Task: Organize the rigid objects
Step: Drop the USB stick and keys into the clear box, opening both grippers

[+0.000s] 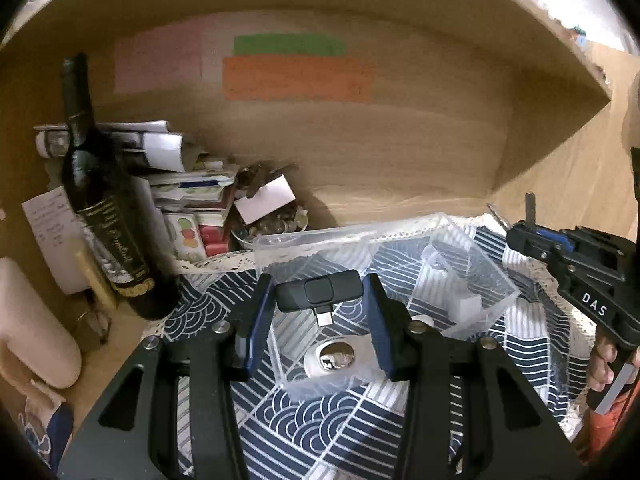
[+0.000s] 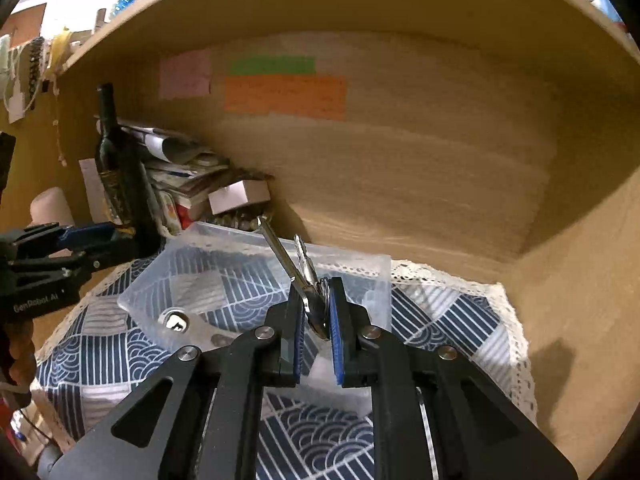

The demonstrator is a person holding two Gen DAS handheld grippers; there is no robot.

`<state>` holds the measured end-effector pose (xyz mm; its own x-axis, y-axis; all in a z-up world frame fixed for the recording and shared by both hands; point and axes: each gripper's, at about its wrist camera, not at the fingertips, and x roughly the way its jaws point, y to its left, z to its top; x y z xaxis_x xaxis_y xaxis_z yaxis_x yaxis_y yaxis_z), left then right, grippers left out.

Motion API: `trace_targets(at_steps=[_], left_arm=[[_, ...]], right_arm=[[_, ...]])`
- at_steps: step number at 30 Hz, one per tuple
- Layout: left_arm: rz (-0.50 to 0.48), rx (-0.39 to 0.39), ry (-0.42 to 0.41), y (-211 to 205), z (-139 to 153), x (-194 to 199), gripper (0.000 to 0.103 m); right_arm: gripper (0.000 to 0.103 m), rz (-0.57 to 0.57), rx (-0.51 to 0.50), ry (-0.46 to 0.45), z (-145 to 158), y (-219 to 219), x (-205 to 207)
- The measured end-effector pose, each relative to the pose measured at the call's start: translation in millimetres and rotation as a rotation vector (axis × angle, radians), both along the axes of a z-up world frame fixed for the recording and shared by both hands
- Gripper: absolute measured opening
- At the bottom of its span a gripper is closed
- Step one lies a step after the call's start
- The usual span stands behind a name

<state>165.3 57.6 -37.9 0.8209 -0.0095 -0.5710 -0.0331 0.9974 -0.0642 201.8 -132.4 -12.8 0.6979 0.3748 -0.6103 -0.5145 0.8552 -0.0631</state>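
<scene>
Left gripper [image 1: 318, 300] clamps black USB dongle [image 1: 316, 291] over clear bin [image 1: 472, 276]; only right view shows right gripper [image 2: 317, 312] pinching keys [image 2: 304, 276] above bin. Bin's metal disc [image 1: 329, 357] unclear.

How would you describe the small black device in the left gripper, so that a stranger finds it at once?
Find the clear plastic box on the blue patterned cloth inside the wooden shelf. Just above its near compartment, the left gripper clamps a black dongle sideways between blue pads. Unlike the silver keys in the right gripper, it is matte black, with a square button and a short metal plug pointing down.
</scene>
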Motion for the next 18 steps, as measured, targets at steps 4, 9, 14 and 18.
trace_targets(at_steps=[4,9,14,18], left_arm=[[-0.018,-0.010,0.061,2.3,-12.6,22.8,0.044],[-0.044,-0.027,0.143,1.0,-29.7,49.9,0.044],[-0.072,-0.014,0.205,-8.0,-44.5,69.9,0.044],[-0.094,-0.015,0.231,-14.8,-53.6,82.2,0.044]], right_arm=[[0.010,0.014,-0.023,0.047,-15.1,10.6,18.7],[0.010,0.030,-0.053,0.106,-34.8,25.0,38.2],[0.010,0.051,-0.086,0.175,-57.8,36.5,53.5],[0.010,0.057,-0.117,0.227,-73.5,39.6,66.6]])
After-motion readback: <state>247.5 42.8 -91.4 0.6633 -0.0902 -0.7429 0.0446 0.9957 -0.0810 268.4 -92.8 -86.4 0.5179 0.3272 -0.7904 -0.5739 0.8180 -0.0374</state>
